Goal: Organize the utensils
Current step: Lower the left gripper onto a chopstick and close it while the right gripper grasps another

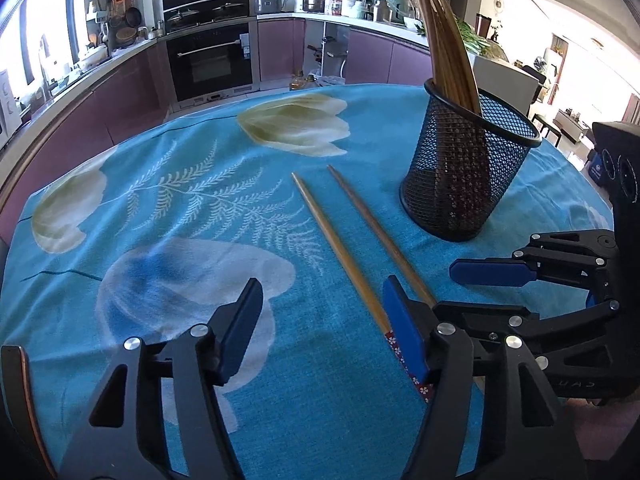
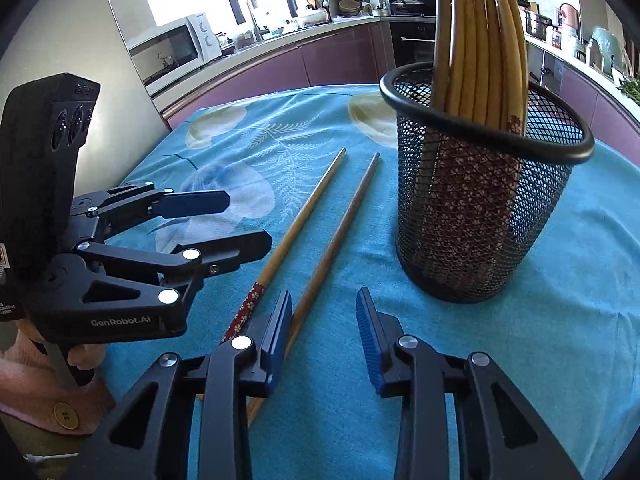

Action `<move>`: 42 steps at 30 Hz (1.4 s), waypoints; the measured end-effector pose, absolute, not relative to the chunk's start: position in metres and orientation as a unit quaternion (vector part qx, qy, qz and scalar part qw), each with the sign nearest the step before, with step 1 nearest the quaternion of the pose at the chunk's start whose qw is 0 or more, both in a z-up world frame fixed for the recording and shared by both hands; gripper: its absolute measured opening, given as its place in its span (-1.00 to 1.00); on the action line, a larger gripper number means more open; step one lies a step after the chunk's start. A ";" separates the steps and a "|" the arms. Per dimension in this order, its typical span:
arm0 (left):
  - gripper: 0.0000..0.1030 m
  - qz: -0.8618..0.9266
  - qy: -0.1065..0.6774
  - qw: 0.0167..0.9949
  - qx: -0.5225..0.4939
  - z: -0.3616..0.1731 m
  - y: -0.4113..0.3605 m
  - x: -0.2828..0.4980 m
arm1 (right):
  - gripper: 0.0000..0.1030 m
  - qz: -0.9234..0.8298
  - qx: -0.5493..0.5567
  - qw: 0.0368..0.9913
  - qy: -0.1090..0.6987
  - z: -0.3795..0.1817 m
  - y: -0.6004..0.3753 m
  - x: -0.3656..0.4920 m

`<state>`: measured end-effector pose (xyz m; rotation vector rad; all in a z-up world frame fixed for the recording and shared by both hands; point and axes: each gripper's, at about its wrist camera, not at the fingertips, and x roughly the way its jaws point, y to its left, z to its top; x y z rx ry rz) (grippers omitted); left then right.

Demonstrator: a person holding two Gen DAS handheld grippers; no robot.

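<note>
Two chopsticks lie flat on the bench, side by side but not touching: the left chopstick [image 1: 340, 254], which has a red flowery end near the grippers, and the right chopstick [image 1: 378, 232] next to it. Just beside them stands the black mesh cup [image 1: 464, 176], upright, with a bunch of chopsticks [image 1: 444, 40] already standing in it. So I think most of the job is done, and these two are what is left to pick up and drop in the cup. The blue flowered cloth [image 1: 180, 208] covers the bench under everything. The left gripper [image 1: 320, 334] sits low over the cloth near the thick ends of the two chopsticks, its jaws wide apart and holding nothing. The right gripper [image 2: 324, 338] is close beside it, pointing toward the cup, its jaws also spread wide and empty, with the right chopstick passing under its left finger [image 2: 276, 336].
</note>
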<state>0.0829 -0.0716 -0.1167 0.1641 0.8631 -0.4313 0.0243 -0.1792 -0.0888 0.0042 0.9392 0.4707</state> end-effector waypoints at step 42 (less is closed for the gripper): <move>-0.85 -0.202 0.456 0.867 0.020 -0.128 -0.066 0.108 | -0.85 0.212 0.055 0.867 0.448 -0.093 -0.176 0.050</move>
